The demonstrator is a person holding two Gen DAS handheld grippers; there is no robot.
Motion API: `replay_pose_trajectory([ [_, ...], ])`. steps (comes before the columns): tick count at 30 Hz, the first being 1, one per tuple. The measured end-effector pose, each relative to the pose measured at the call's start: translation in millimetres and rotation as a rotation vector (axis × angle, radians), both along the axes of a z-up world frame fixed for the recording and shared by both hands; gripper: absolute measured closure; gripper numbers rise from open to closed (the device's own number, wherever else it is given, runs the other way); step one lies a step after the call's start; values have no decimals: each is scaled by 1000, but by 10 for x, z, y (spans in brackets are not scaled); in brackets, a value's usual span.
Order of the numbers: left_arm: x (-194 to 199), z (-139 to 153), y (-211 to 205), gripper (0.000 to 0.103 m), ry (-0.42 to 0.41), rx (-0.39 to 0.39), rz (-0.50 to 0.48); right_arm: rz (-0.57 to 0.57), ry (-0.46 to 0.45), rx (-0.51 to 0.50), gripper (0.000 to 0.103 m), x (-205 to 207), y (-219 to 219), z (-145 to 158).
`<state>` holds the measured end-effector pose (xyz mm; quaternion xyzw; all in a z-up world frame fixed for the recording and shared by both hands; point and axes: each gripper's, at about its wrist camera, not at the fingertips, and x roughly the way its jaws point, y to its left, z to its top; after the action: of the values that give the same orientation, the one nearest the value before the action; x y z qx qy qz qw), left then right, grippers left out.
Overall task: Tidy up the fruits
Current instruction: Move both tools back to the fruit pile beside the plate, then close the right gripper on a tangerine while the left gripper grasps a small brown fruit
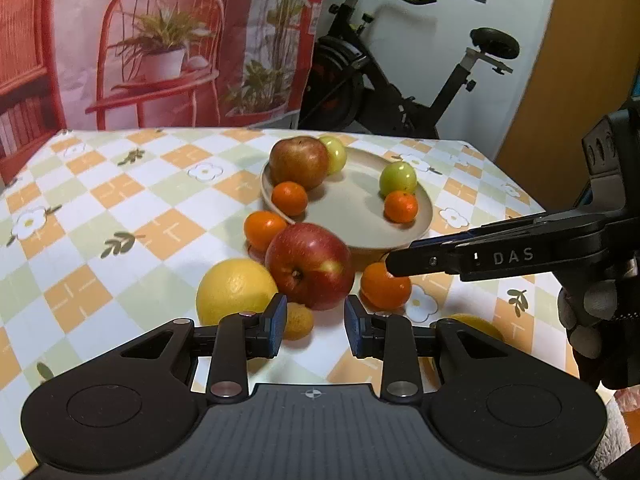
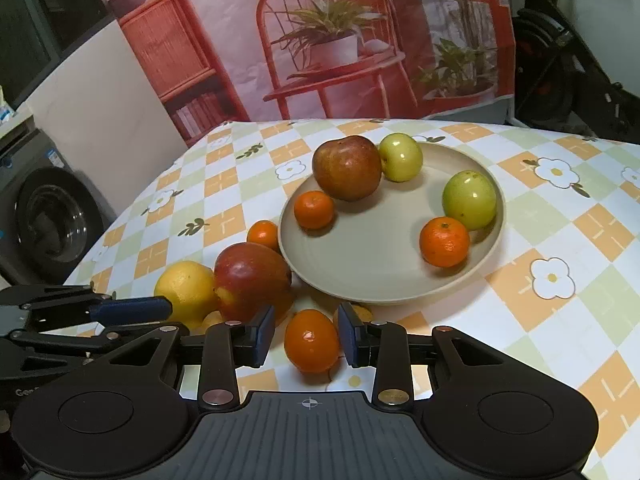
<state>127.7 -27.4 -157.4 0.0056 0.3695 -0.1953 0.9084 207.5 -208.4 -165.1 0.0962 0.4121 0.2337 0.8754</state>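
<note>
A beige plate (image 1: 352, 204) (image 2: 372, 252) holds a dark red apple (image 1: 298, 162), two green apples and two mandarins. On the checked cloth in front of it lie a red apple (image 1: 308, 264) (image 2: 250, 280), a big yellow citrus (image 1: 234, 292) (image 2: 186, 288), a mandarin (image 1: 262, 230) and a small yellow fruit (image 1: 300, 322). My left gripper (image 1: 316, 320) is shut to a narrow gap with nothing pinched; the red apple sits just past its tips. My right gripper (image 2: 307, 334) (image 1: 394, 264) straddles another mandarin (image 2: 310, 340) (image 1: 380, 290); a sliver of cloth shows beside its left pad.
A further yellow fruit (image 1: 476, 322) lies half hidden behind my left gripper's right finger. A gloved hand (image 1: 588, 312) holds the right gripper. An exercise bike (image 1: 400, 80) and a printed backdrop (image 2: 340, 40) stand behind the table. A washing machine (image 2: 48, 220) is off its left edge.
</note>
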Motion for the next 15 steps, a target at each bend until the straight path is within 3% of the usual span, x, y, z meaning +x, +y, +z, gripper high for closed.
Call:
replay_pose_trajectory([
  [15, 30, -154, 19, 70, 34, 27, 21, 15, 26, 6, 71, 36, 59, -70],
])
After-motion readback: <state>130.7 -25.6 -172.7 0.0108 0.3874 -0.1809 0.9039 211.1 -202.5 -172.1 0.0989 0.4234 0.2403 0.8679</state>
